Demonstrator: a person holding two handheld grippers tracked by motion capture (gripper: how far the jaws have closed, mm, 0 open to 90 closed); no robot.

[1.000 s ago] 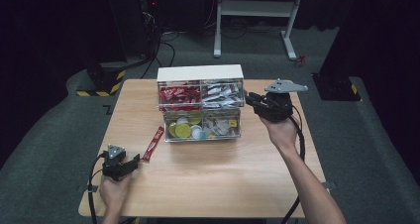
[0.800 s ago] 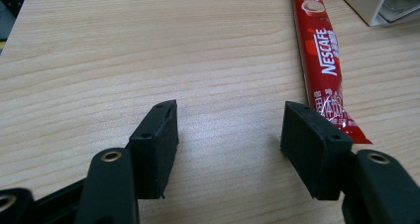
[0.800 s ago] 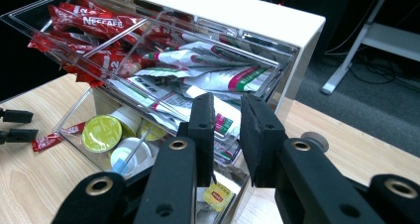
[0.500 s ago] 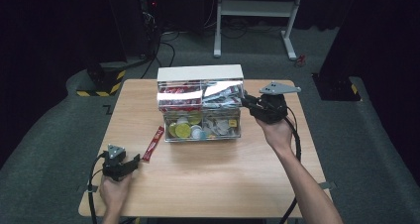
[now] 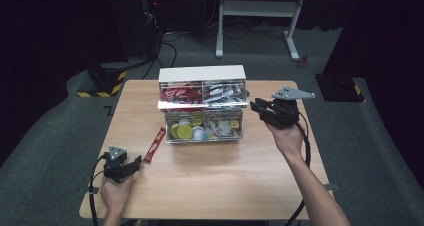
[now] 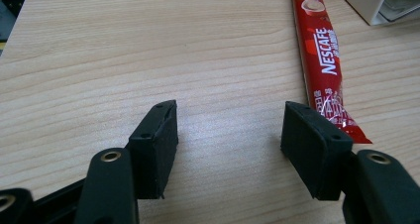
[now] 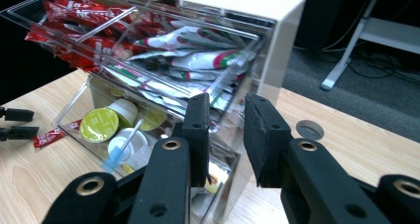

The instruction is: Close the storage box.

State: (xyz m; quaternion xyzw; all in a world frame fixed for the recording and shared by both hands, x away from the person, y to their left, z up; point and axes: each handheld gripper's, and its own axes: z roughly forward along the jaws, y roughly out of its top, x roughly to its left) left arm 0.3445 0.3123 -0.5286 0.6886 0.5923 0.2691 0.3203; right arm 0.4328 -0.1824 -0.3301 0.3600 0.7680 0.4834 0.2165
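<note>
Two grippers over wooden table (image 5: 210, 186). Left gripper (image 6: 230, 135) low near front-left corner, jaws wide apart, empty; red Nescafé stick (image 6: 322, 60) lies flat just beside its right jaw. Right gripper (image 7: 225, 135) at right end of clear drawer organizer (image 5: 202, 106), jaws narrowly apart, seemingly gripping nothing; upper drawer (image 7: 148, 50) stands pulled out.

Red sachet (image 6: 322, 60), white-lettered; black gripper (image 6: 230, 135)

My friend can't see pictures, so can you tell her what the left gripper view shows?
An open hand-held gripper hovers over a wooden table, its two black jaws wide apart with nothing between them. A red Nescafe stick packet lies flat just beside the right jaw, and a white box corner sits beyond it.
</note>
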